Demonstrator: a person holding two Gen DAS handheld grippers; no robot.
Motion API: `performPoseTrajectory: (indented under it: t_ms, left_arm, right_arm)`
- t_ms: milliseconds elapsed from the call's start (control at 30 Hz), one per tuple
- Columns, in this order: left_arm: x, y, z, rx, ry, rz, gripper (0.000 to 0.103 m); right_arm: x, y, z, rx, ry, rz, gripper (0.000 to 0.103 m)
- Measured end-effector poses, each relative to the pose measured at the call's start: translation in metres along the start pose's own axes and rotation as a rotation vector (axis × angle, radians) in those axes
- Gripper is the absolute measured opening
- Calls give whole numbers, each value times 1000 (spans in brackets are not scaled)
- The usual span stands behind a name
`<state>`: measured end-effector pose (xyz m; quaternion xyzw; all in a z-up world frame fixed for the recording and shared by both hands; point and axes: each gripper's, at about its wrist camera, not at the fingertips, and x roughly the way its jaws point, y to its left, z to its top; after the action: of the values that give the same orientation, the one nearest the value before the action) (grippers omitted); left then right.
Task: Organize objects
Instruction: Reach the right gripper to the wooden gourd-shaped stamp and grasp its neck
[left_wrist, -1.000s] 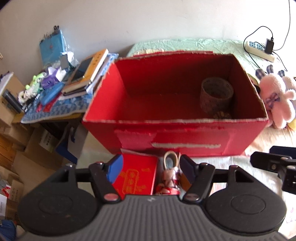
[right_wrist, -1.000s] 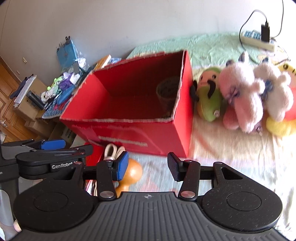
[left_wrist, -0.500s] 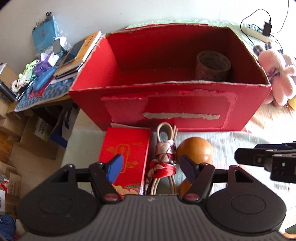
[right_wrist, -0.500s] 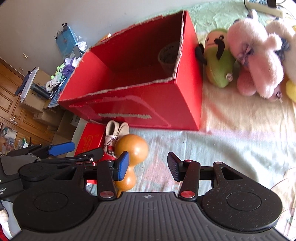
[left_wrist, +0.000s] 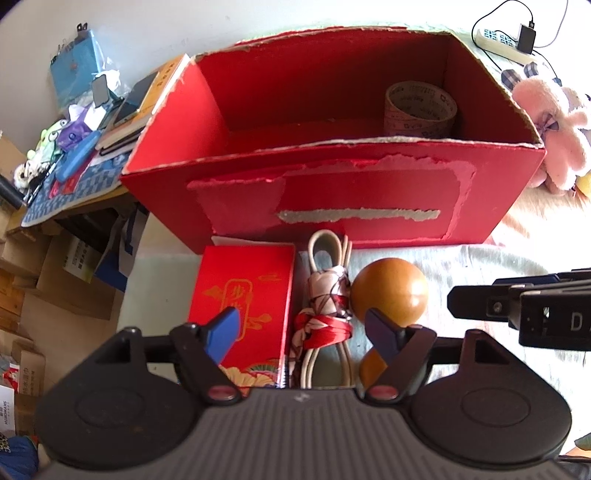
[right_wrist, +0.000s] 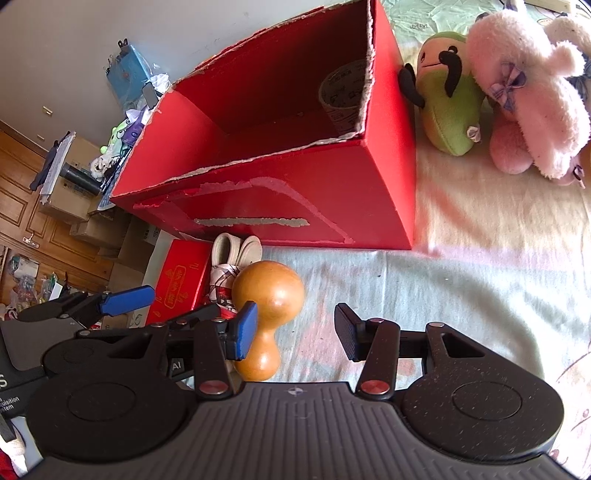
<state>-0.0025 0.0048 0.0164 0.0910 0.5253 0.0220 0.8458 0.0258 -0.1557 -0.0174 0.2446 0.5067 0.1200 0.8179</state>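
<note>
Only the tape roll (left_wrist: 419, 107) is in the box (left_wrist: 332, 192). Packet (left_wrist: 242, 295), cord (left_wrist: 327, 295) and gourd (right_wrist: 267, 299) remain on the bed, against the box's front. Left gripper (left_wrist: 308, 328) has just widened over the cord, empty; right gripper (right_wrist: 295, 332) is released, empty.

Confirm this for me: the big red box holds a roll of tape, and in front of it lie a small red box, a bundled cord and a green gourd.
Not quite: the gourd is orange-brown, not green; the left wrist view shows it plainly. The rest holds: the big red box contains a roll of tape, and the small red box and bundled cord lie in front of it beside the gourd.
</note>
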Motion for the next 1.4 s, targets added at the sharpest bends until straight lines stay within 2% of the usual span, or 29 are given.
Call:
performPoseTrajectory:
  t_ms: [233,433,567,667,800,900,1067,1400]
  left_arm:
    - [3,8,-5,7,4,-46,74]
    - [-6,18,-18,21,-41,-184,71]
    - [-11,17,-24,51,-68,-242,70]
    - [-11,16,-24,55,-71,-295,68]
    - [-10,11,-27,71,-67,-408,66]
    - [-8,4,-30,103,-65,-461,61]
    - [2,-6,-29,134,-48,-476,56]
    - [26,-5,-23,124,-7,-504,59]
  right_arm:
    - [10,4,-1,-1,35,10,50]
    - [17,5,-2,11,46,20,50]
    - [22,8,-2,14,55,16,50]
    - [26,9,-1,18,62,9,50]
    - [32,10,0,21,81,5,50]
    - [37,10,0,27,94,3,50]
    - [43,12,1,31,109,17,50]
    - [50,12,4,31,120,-11,50]
